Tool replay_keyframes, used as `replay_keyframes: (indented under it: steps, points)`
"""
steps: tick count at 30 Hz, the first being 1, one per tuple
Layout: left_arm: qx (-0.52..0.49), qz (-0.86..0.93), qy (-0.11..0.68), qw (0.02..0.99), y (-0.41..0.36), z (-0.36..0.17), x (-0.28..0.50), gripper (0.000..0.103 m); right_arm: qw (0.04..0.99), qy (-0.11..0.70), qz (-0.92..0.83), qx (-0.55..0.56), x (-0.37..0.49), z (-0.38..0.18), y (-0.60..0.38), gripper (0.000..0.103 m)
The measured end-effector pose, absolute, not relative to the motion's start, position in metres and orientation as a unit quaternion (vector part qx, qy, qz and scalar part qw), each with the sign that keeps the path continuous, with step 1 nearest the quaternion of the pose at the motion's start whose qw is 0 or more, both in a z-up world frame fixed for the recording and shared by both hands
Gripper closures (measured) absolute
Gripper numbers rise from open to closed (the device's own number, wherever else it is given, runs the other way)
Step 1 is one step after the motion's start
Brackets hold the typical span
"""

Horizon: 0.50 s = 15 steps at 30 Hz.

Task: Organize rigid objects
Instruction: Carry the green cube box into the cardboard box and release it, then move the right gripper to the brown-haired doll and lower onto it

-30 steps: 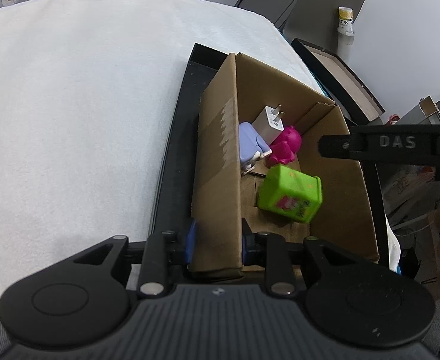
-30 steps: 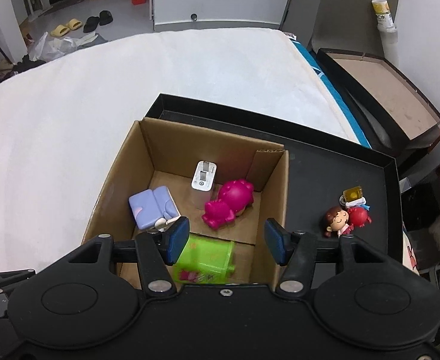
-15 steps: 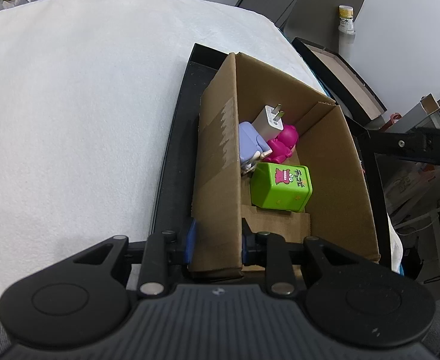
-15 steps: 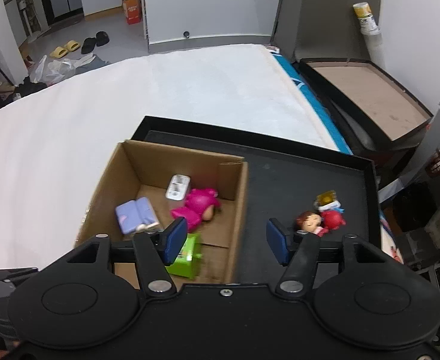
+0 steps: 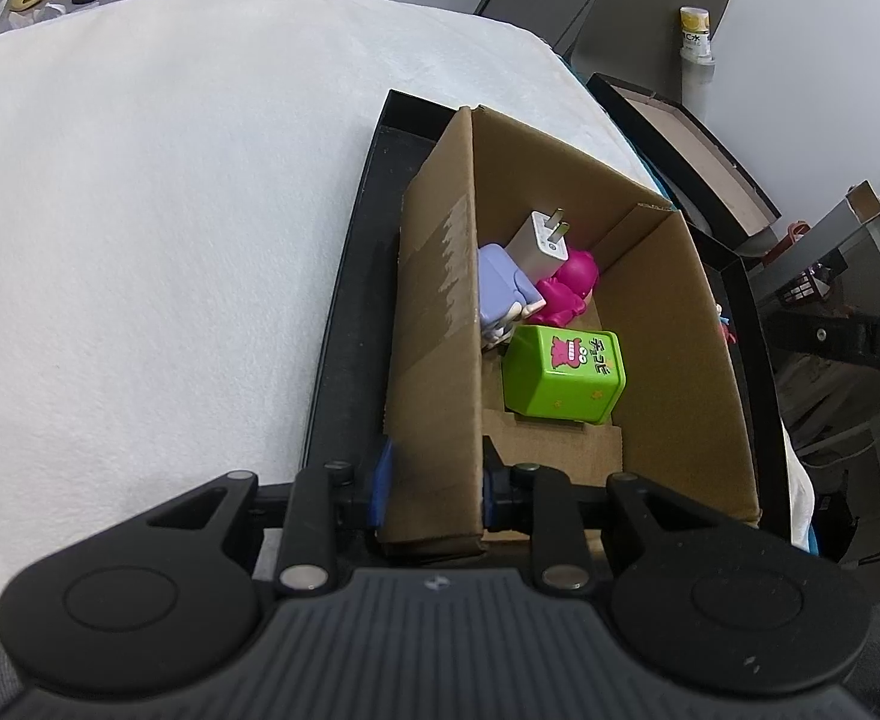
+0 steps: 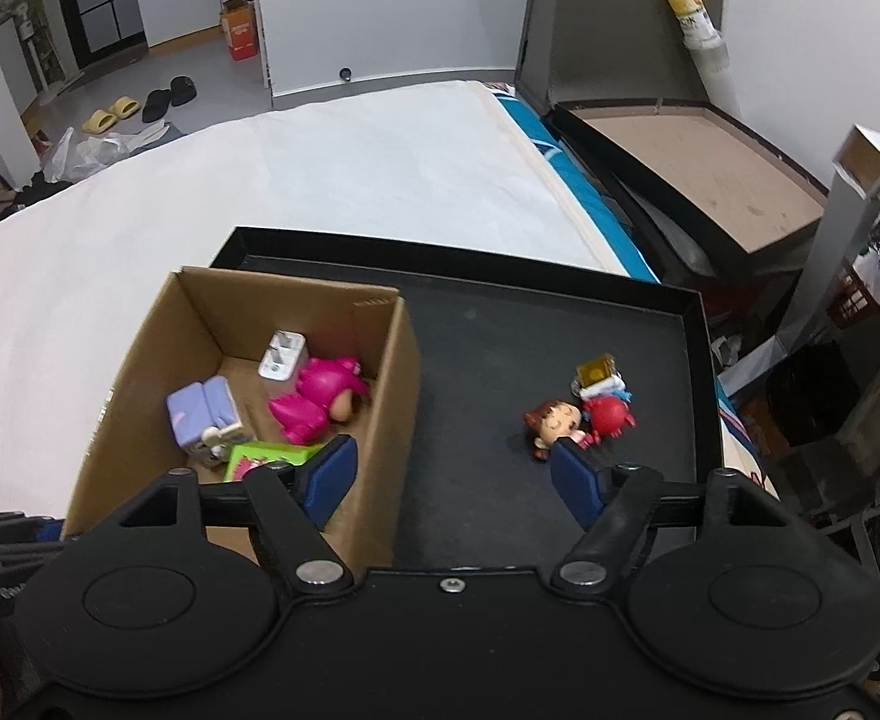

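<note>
A cardboard box (image 5: 434,324) (image 6: 140,360) stands in a black tray (image 6: 500,324). Inside it lie a green toy box (image 5: 566,375) (image 6: 266,459), a pink figure (image 5: 566,288) (image 6: 320,399), a lilac toy (image 5: 500,285) (image 6: 203,411) and a white charger plug (image 5: 539,243) (image 6: 281,357). My left gripper (image 5: 431,483) is shut on the box's near left wall. My right gripper (image 6: 458,474) is open and empty, above the tray just right of the box. A brown-haired doll (image 6: 554,423), a red toy (image 6: 608,414) and a small yellow item (image 6: 596,371) lie on the tray beyond its right finger.
The tray sits at the right edge of a white padded surface (image 5: 158,228). An open dark case (image 6: 692,162) with a brown floor and a tube (image 6: 695,18) stand to the far right. Shelving and clutter (image 6: 872,300) lie off the right side.
My right gripper has let go of the green toy box, pulled back up and moved right over the tray. The green box has settled on the box floor. The left gripper has not moved.
</note>
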<state>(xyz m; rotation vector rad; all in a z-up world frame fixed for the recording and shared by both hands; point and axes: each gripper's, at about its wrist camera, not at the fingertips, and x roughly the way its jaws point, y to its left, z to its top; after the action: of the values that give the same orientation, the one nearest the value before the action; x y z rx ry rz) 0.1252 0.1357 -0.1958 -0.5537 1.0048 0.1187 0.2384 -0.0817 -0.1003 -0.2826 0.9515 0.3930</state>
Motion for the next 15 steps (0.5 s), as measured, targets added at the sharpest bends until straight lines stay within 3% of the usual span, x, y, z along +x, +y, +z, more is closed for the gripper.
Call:
replay_keyframes:
  steps: [7, 9, 15]
  points:
    - [-0.253, 0.066, 0.481, 0.837, 0.131, -0.194, 0.126, 0.078, 0.865, 0.449, 0.190, -0.119, 0.245, -0.106, -0.109, 0.021]
    - [-0.248, 0.069, 0.481, 0.838, 0.129, -0.192, 0.126, 0.078, 0.868, 0.439, 0.199, -0.121, 0.245, -0.108, -0.116, 0.013]
    - [-0.234, 0.079, 0.483, 0.840, 0.124, -0.189, 0.127, 0.078, 0.867, 0.439, 0.205, -0.117, 0.250, -0.121, -0.135, 0.011]
